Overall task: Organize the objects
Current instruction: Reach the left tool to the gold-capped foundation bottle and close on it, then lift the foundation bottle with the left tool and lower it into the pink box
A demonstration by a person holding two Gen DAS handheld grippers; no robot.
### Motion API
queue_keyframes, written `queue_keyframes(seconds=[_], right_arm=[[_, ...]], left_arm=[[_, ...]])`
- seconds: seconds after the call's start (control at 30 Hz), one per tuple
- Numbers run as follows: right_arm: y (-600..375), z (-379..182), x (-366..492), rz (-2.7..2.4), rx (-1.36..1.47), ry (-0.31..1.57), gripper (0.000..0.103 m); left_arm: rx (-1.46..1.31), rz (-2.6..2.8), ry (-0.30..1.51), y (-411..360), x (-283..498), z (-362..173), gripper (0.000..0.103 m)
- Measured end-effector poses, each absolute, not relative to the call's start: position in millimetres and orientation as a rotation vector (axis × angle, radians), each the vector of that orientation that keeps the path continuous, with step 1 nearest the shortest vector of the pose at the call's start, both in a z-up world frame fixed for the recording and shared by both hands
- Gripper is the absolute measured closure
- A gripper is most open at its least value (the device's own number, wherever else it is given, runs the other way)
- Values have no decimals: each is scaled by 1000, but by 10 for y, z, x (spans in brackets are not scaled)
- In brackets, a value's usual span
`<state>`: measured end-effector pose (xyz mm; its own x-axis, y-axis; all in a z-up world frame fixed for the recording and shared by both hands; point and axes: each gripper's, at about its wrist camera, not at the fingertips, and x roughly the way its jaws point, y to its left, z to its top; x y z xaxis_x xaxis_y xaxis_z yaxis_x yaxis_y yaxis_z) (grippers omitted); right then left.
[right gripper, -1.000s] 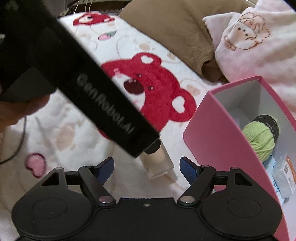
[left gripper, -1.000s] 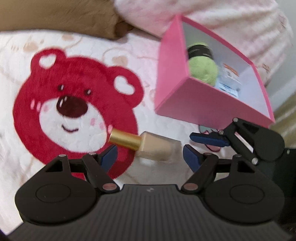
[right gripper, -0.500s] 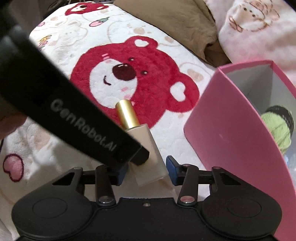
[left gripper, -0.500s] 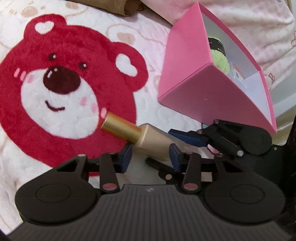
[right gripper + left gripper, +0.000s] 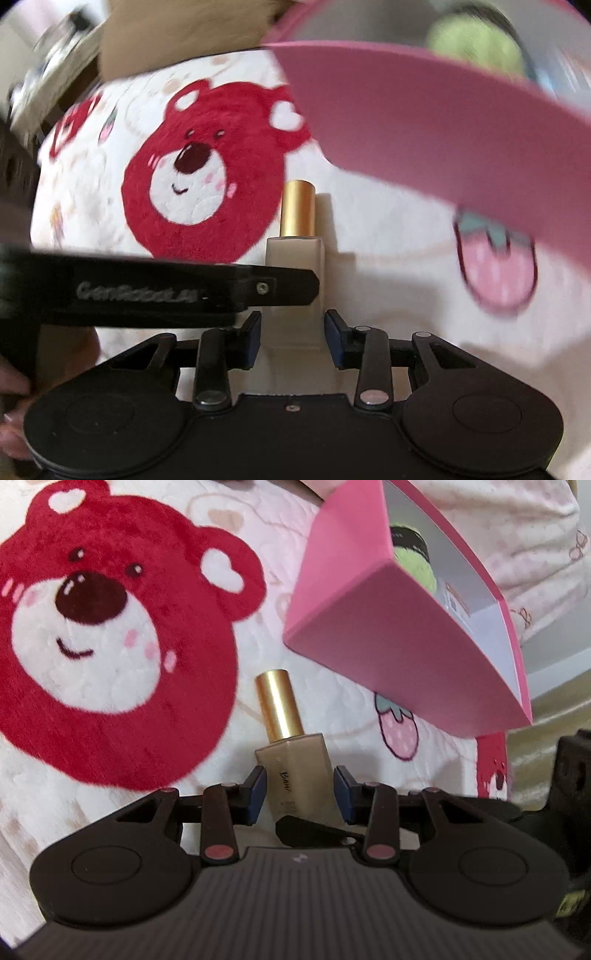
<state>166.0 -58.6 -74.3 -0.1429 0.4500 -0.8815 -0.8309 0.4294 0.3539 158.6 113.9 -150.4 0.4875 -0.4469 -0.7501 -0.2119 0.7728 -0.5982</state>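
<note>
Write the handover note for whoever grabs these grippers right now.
Left gripper: jaws just closed, pads pressing the bottle low on its body.
Right gripper: jaws also just closing around the same bottle's base. The view is blurred, so contact is unconfirmed.
Bottle: gold cap pointing away, over the blanket, beside the pink box.
Done: green yarn ball is in the box.
Left: confirm the grip, then probably move the bottle into the box.

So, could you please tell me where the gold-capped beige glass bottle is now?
The gold-capped beige glass bottle sits centre in both wrist views, between both grippers' blue pads, just left of the pink cardboard box.
</note>
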Motion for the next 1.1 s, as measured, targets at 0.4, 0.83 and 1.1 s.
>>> queue_keyframes(seconds=[0.4, 0.83, 1.1], right_arm=[[-876, -936, 1765, 1144, -187, 1432, 62], [-966, -978, 1718, 1213, -217, 1295, 61], [-1021, -924, 1684, 1229, -216, 1292, 61]], left_arm=[[-627, -220, 1134, 937, 1577, -1553, 63], [-575, -227, 1121, 865, 1574, -1503, 65], [-537, -233, 1132, 810, 1546, -1410, 65]])
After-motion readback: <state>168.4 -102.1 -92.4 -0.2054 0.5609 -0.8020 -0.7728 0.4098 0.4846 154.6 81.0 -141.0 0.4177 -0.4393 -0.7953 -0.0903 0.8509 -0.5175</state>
